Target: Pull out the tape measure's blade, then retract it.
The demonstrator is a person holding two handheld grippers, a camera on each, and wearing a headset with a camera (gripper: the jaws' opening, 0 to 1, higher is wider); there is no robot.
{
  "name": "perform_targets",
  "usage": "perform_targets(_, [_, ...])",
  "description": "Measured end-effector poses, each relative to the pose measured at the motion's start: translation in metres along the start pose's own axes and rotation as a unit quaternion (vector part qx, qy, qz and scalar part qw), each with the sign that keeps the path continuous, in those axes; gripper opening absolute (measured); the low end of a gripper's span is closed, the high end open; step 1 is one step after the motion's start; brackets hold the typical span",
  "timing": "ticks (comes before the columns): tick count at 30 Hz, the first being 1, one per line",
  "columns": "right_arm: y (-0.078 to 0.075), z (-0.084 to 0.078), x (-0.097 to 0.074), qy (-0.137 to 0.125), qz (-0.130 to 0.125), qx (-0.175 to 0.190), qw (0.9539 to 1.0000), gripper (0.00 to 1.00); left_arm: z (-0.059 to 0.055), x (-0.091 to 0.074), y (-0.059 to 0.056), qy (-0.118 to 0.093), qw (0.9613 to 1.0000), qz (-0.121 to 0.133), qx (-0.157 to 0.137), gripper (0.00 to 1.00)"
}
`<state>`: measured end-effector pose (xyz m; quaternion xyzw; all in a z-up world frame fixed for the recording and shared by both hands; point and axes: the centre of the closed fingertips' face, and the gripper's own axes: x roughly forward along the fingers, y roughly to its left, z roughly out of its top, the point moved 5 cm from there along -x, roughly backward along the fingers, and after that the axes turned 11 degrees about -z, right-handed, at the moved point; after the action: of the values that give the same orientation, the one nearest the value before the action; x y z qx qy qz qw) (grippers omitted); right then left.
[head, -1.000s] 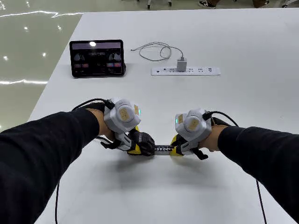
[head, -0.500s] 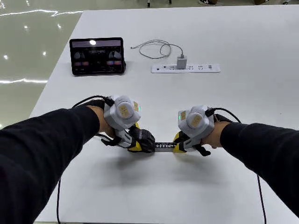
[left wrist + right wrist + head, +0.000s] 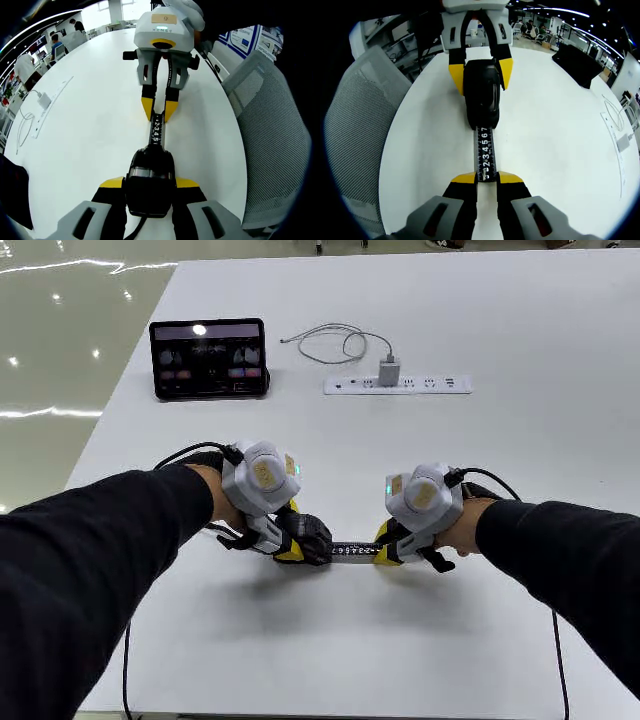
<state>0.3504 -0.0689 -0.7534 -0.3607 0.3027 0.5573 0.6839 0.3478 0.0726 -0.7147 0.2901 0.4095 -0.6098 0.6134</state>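
Note:
The black tape measure case (image 3: 311, 538) rests on the white table (image 3: 480, 330), with my left gripper (image 3: 292, 548) shut on it. In the left gripper view the case (image 3: 150, 180) sits between the yellow-tipped jaws. A short length of numbered blade (image 3: 352, 551) runs from the case to my right gripper (image 3: 385, 555), which is shut on the blade's end. The right gripper view shows the blade (image 3: 484, 157) pinched at its tip, the case (image 3: 481, 97) beyond it. My right gripper (image 3: 159, 111) faces the left one across the blade (image 3: 157, 131).
A tablet (image 3: 209, 358) stands at the far left of the table. A white power strip (image 3: 397, 385) with a plugged charger and coiled cable (image 3: 330, 348) lies at the back centre. A mesh chair (image 3: 360, 115) is close behind the table's near edge.
My right gripper has drawn slightly to the right, and a little more blade shows between the two grippers. The left gripper stays on the case.

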Motion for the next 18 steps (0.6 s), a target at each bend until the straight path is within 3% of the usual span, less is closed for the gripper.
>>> perform_targets(18, [-0.002,-0.0087,-0.0083,0.004,0.0,0.009,1.0,0.09,-0.0004,-0.0007,0.0,0.0,1.0,0.001,0.001,0.31])
